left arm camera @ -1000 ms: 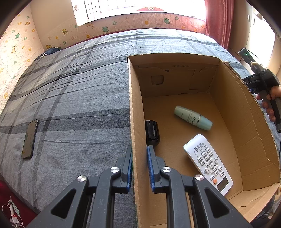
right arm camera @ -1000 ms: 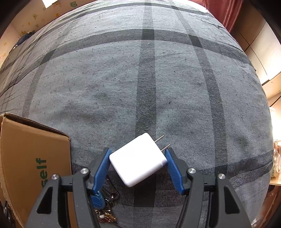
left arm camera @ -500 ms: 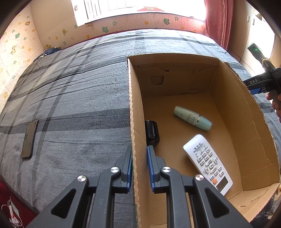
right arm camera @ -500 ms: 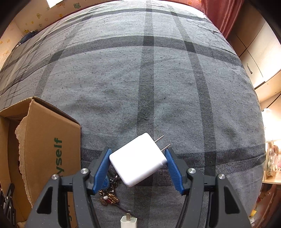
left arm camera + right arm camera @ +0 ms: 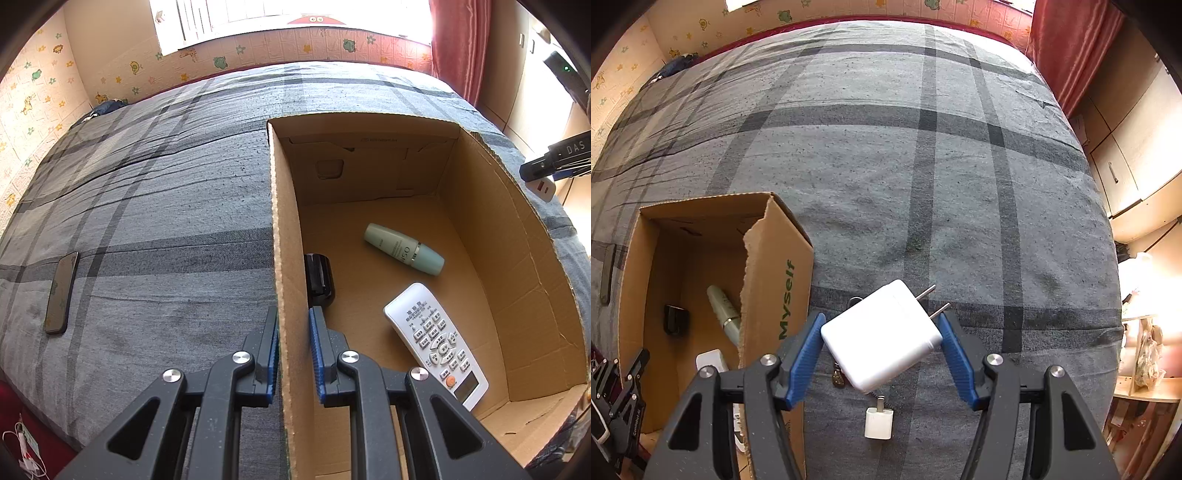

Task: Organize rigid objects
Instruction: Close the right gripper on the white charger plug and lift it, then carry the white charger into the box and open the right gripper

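A bed [image 5: 886, 177] with a grey checked cover carries everything. On it stands an open cardboard box [image 5: 517, 280]. A dark phone [image 5: 61, 293] lies flat, well apart from the box. A small white plug [image 5: 878, 423] lies near some keys [image 5: 837, 376].

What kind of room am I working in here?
Most likely a child's bedroom: a bed with a grey checked cover fills the view, cartoon animal wallpaper lines the walls, and a red curtain hangs by the window.
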Demonstrator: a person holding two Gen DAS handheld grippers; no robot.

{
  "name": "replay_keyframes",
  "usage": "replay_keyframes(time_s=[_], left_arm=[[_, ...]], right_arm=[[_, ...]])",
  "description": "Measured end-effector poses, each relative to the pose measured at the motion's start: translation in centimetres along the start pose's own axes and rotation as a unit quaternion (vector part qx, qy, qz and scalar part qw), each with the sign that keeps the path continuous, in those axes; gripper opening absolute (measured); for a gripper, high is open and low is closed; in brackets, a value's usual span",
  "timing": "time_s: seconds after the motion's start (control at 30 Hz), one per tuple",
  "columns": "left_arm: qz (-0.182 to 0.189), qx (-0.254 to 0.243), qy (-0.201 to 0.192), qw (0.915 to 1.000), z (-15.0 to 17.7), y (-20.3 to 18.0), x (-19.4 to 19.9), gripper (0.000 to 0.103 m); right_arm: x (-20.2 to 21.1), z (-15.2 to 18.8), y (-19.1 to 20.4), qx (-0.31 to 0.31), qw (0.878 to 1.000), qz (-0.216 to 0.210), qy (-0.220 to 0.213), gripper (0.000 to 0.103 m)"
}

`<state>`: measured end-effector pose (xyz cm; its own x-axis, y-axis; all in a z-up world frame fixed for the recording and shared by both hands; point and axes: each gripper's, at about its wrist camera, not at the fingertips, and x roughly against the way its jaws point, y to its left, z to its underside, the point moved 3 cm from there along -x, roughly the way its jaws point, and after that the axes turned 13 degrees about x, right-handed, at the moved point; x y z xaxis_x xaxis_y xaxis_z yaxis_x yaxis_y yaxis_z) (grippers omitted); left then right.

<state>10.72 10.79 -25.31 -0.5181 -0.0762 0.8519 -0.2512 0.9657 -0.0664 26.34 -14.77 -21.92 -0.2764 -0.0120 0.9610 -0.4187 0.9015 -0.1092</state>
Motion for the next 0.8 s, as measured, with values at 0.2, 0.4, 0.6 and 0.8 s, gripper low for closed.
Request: replay_keyframes(time_s=[0.2,0.4,0.6,0.8], left_arm=[[-0.001,-0.001,0.001,1.0000,0.0,-0.1,0.0,0.018],[0.000,0.000,0.001,1.0000,0.0,-0.1,0.0,0.018],[0.001,0.000,0.001,1.0000,0.0,-0.1,0.0,0.018],[0.001,0.000,0.001,1.0000,0.0,-0.1,0.0,0.018]], right_arm=[[2.0,-0.2,2.2,0.022,1.000,-0.008,-0.008,0.066],[3.5,-0.3,4.4,0.046,0.999,-0.015,-0.018,0.066],[4.5,-0.7,6.7,0.069,0.997,-0.024,-0.024,0.066],[5.1,-1.1,9.2,0.092,0.995,-0.034,-0.030,0.066]])
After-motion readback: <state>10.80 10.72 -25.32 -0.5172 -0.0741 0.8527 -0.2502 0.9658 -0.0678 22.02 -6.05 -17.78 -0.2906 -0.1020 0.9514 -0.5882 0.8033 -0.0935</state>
